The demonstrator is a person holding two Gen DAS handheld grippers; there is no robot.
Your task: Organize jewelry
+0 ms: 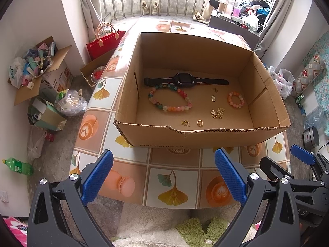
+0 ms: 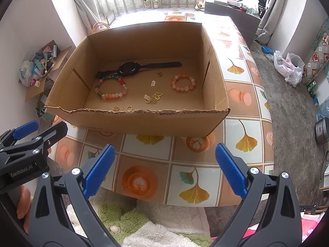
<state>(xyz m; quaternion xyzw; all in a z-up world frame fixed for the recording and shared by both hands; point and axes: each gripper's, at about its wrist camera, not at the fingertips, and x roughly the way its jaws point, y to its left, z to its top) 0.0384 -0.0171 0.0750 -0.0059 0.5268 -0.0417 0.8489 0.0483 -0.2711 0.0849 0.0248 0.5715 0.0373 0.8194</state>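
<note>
An open cardboard box (image 1: 265,82) (image 2: 216,94) stands on the patterned table. Inside lie a black watch (image 1: 185,79) (image 2: 131,68), a large multicoloured bead bracelet (image 1: 170,99) (image 2: 111,89), a small orange bead bracelet (image 1: 235,99) (image 2: 183,81), a gold ring (image 1: 200,122) (image 2: 129,108) and several small gold charms (image 1: 217,112) (image 2: 153,98). My left gripper (image 1: 164,177) is open over the table's near edge, short of the box, holding nothing. My right gripper (image 2: 164,173) is likewise open and empty, beside the left one.
The table (image 1: 131,160) (image 2: 246,107) has a tile-print cover. On the floor at left sit a red bag (image 1: 102,44), a box of clutter (image 1: 39,65), bags and a green bottle (image 1: 18,166). A fluffy green and white cloth (image 2: 127,218) lies below the grippers.
</note>
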